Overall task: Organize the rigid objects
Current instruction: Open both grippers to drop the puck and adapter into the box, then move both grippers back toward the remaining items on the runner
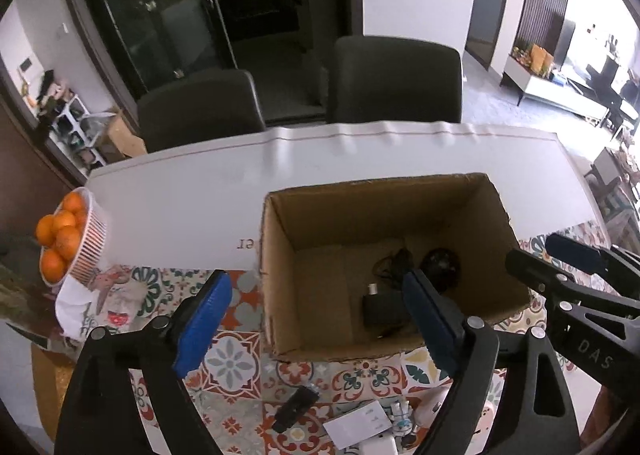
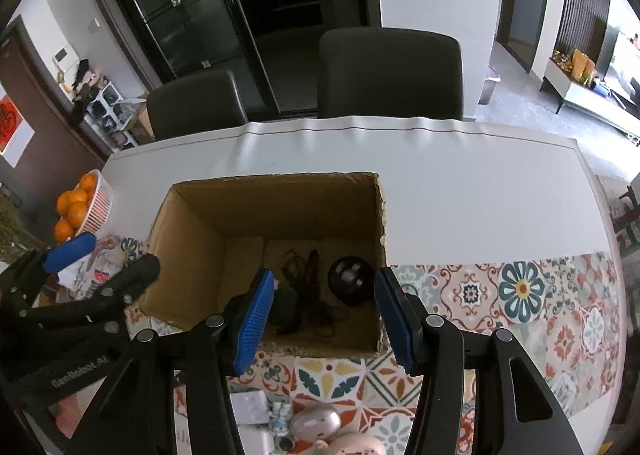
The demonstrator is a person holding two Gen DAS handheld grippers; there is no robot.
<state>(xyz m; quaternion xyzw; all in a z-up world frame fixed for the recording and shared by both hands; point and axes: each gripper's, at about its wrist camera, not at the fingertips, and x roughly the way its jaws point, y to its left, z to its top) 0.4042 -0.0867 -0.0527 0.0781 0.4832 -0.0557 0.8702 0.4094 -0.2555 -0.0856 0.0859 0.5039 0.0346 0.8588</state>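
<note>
Left wrist view: the left gripper [image 1: 316, 319] hovers wide open and empty over the near-left corner of the open brown cardboard box [image 1: 400, 191], where a black power adapter [image 1: 382, 311] and a round black ball-like object [image 1: 440, 265] lie on the floor. Right wrist view: the right gripper [image 2: 326, 319], jaws spread and holding nothing, hangs above the box's near wall, with small white and pinkish items [image 2: 316, 421], hard to identify, on the patterned tablecloth [image 2: 520, 295] beneath it.
</note>
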